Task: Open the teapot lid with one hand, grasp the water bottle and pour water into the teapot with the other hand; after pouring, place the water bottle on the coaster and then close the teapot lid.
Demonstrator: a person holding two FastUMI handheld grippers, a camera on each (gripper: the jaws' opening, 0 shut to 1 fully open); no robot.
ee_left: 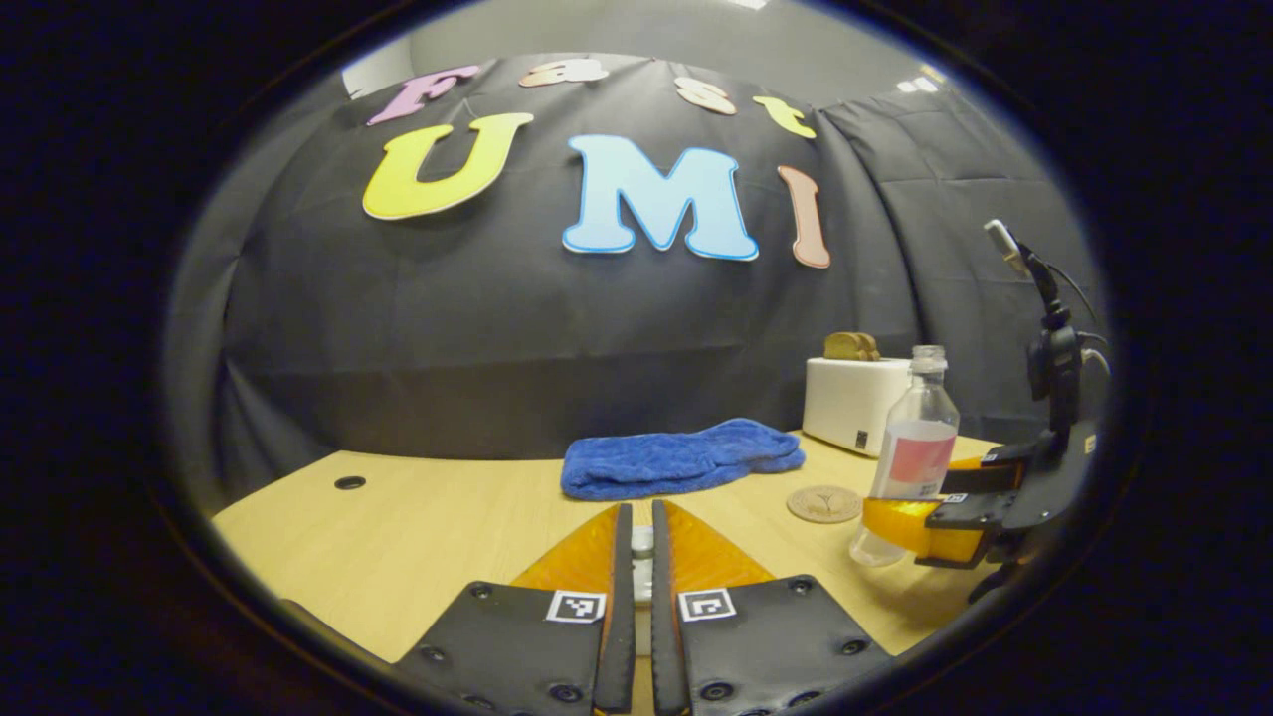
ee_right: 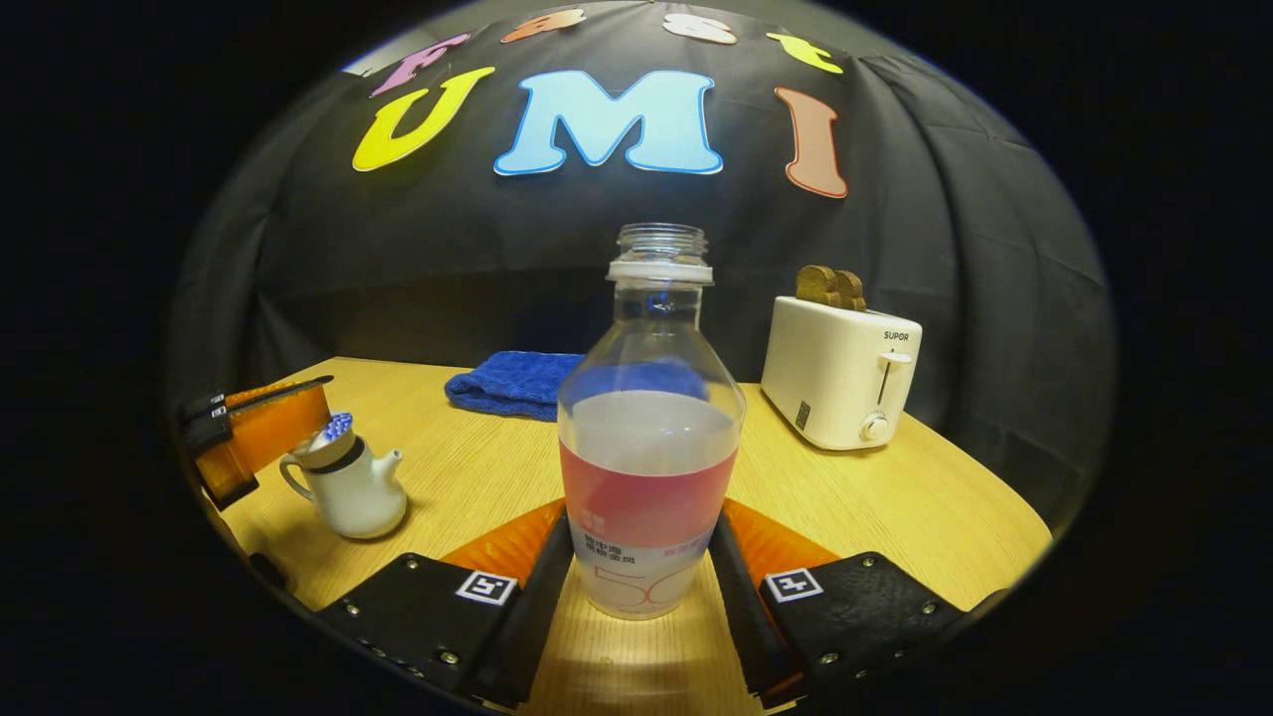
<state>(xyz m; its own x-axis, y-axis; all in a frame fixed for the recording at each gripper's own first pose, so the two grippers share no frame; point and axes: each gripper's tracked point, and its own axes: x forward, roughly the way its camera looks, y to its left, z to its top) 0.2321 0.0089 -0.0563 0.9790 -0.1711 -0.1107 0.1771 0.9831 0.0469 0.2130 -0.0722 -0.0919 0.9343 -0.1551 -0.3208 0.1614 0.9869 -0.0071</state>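
Clear water bottle (ee_right: 649, 428) half full, uncapped.

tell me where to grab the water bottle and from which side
Take the water bottle at its straight labelled lower body, tool fingers on opposite sides, coming in level from the table's near edge. It stands upright and uncapped; the shoulder tapers and would slip. The right tool already brackets that band.
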